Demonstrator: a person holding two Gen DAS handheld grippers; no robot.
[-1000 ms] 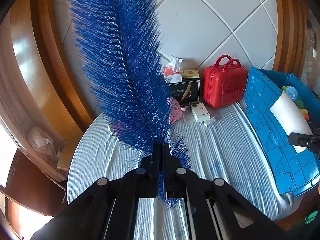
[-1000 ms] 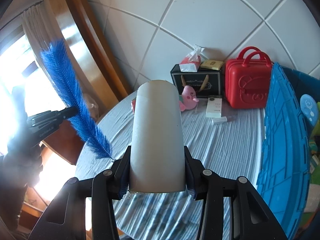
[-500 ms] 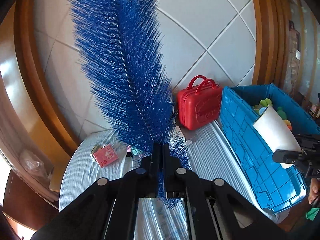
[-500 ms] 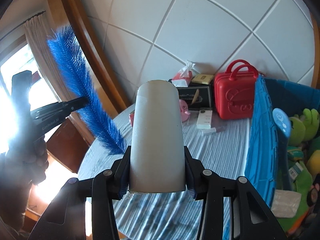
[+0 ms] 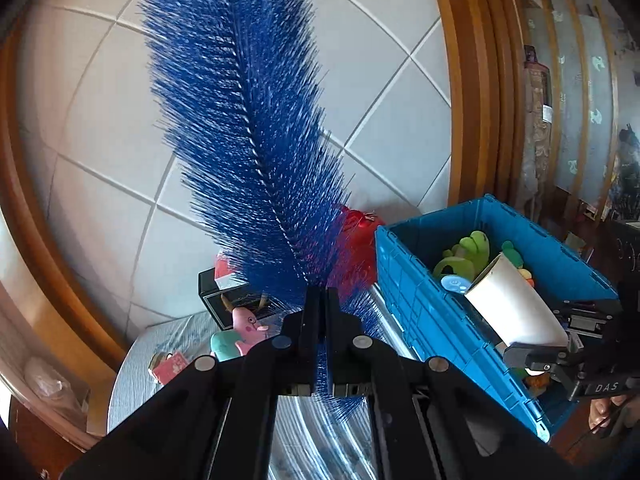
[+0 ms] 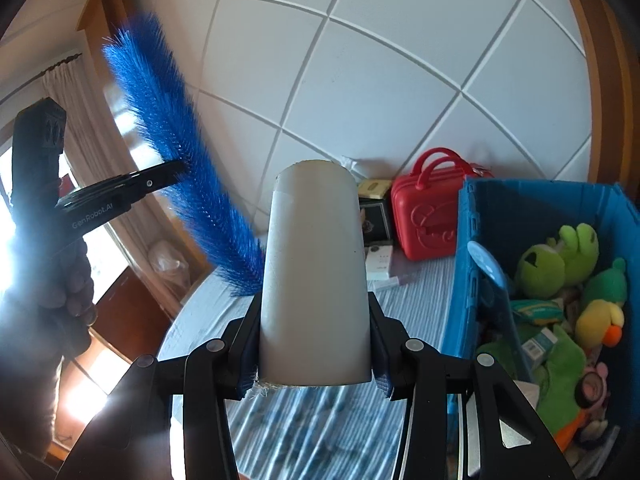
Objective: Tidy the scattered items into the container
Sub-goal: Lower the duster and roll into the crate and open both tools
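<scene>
Left wrist view: my left tongs (image 5: 320, 300) pinch the blue bristle brush (image 5: 256, 140) at its wire stem (light, springy, floppy). My right tongs (image 6: 314, 344) squeeze a stiff, hollow white tube (image 6: 314, 276); blue crate (image 6: 464, 248) just right.

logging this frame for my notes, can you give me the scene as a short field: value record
left gripper: shut on blue bristle brush, held upright
right gripper: shut on white cardboard tube
blue crate: open, holds plush toys, green frog plush
table: striped cloth; red mini suitcase, pink plush
</scene>
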